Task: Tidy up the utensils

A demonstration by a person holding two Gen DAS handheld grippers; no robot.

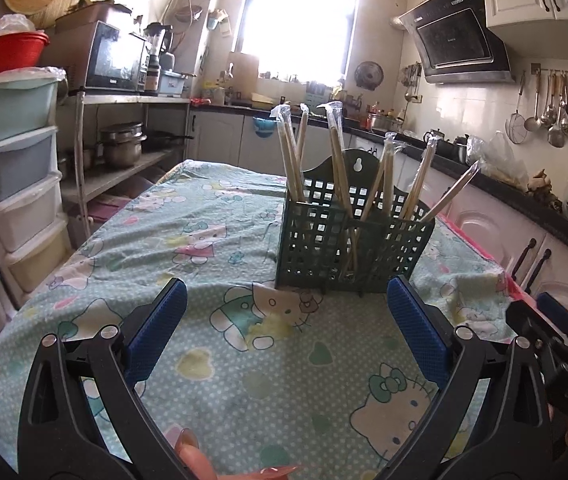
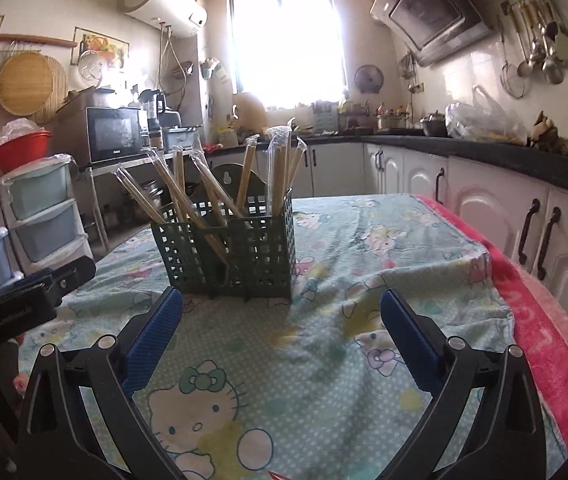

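Observation:
A dark green lattice utensil holder (image 1: 347, 240) stands upright on the table, a little beyond both grippers; it also shows in the right wrist view (image 2: 232, 252). Several plastic-wrapped pairs of wooden chopsticks (image 1: 339, 164) stand tilted in its compartments, as the right wrist view (image 2: 208, 188) shows too. My left gripper (image 1: 287, 300) is open and empty just in front of the holder. My right gripper (image 2: 282, 312) is open and empty, in front and to the right of the holder. The right gripper's body shows at the right edge of the left view (image 1: 551, 344).
The table carries a mint Hello Kitty cloth (image 1: 212, 240) over a pink towel (image 2: 547, 328) at its right edge. Stacked plastic drawers (image 1: 16, 184) stand left, a shelf with microwave (image 1: 112, 60) behind them. White cabinets and a dark counter (image 2: 483, 148) run along the right.

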